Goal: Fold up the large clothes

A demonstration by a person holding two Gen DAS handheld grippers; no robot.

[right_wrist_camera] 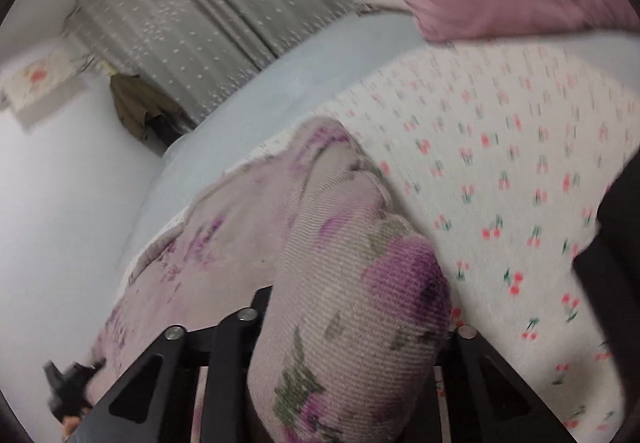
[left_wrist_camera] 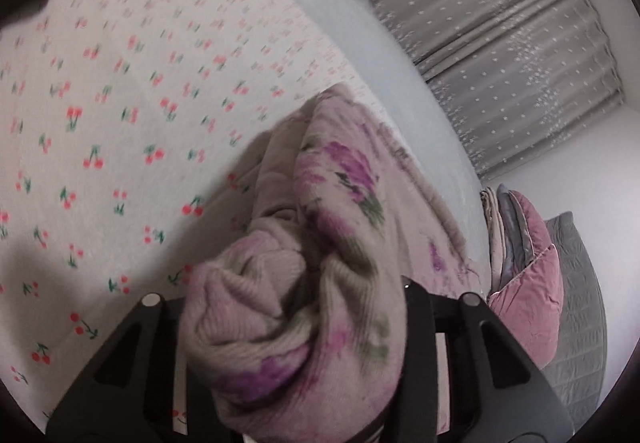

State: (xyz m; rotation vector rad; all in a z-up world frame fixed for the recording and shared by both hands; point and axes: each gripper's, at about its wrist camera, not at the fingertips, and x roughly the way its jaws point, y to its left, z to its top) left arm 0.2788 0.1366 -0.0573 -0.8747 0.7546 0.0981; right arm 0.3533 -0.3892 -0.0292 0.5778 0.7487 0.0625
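Holding one floral knit garment [left_wrist_camera: 304, 283] bunched above the cherry-print bedspread [left_wrist_camera: 100, 115], we have the left gripper [left_wrist_camera: 296, 375] and right gripper [right_wrist_camera: 344, 371] each clamped on a wad. No fold shows yet; spreading and folding remain.

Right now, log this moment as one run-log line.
stage: lifting for fold | left tongs: shut on floral knit garment | right tongs: shut on floral knit garment | surface: cherry-print sheet
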